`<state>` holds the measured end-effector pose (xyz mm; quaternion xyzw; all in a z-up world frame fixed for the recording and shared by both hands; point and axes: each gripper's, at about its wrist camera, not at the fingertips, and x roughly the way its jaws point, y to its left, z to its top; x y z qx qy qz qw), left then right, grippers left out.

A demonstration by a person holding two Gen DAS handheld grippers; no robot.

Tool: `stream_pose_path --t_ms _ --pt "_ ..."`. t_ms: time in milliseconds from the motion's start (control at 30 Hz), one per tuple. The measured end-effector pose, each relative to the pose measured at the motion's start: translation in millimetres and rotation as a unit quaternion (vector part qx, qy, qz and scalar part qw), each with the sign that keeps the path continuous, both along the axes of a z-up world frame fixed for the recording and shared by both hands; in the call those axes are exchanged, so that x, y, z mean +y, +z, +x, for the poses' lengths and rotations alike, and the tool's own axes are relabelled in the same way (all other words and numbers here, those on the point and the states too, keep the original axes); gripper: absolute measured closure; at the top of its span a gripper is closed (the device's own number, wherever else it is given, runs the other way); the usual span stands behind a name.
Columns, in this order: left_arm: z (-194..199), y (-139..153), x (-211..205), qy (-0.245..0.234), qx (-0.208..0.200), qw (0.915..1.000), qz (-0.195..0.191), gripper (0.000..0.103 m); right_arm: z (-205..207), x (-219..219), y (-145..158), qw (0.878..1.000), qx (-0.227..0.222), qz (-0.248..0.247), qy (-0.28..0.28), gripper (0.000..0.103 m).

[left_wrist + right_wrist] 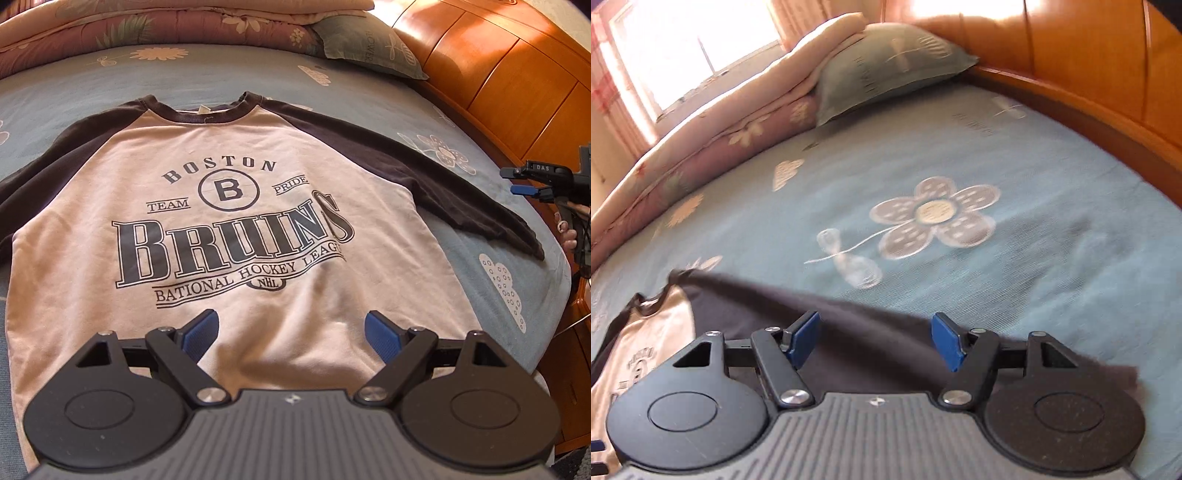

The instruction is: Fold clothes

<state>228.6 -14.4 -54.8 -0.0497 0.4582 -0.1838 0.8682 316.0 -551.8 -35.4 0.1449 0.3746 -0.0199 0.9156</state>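
Two claws, both spread, nothing between the pads: left claw [291,334] over the hem of the sweatshirt [229,221], right claw [875,341] over its dark sleeve [857,332]. Sweatshirt lies flat, print up, on the blue flowered bed [960,166]. Beyond: pillow [886,66], folded quilt [147,33], wooden headboard [498,66], bright window [683,48].

I'm in a home bedroom: flowered blue bedsheet [960,155], pillow [886,62], folded quilt [147,26], wooden headboard [498,66], sunlit window [683,48].
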Motion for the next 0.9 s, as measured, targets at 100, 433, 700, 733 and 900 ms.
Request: stream_pose_path --t_ms 100,433,700,733,900 --pt "2 -3 -4 -0.004 0.004 1.0000 0.003 0.017 -19 -39 -18 0.996 0.024 -0.065 -0.049 0.032" --pt "11 -9 -27 -0.020 0.017 0.9996 0.012 0.017 -68 -81 -77 0.995 0.023 -0.074 -0.067 0.038" --pt "10 -8 -34 -0.019 0.019 0.9994 0.021 0.017 -39 -87 -60 0.993 -0.002 -0.084 -0.078 0.067" --pt "10 -7 -35 -0.021 0.018 0.9994 0.021 0.017 -35 -88 -61 0.993 0.009 -0.083 -0.084 0.064" --pt "10 -6 -37 -0.025 0.018 0.9993 0.022 0.017 -48 -51 -39 0.986 -0.020 -0.136 -0.100 0.051"
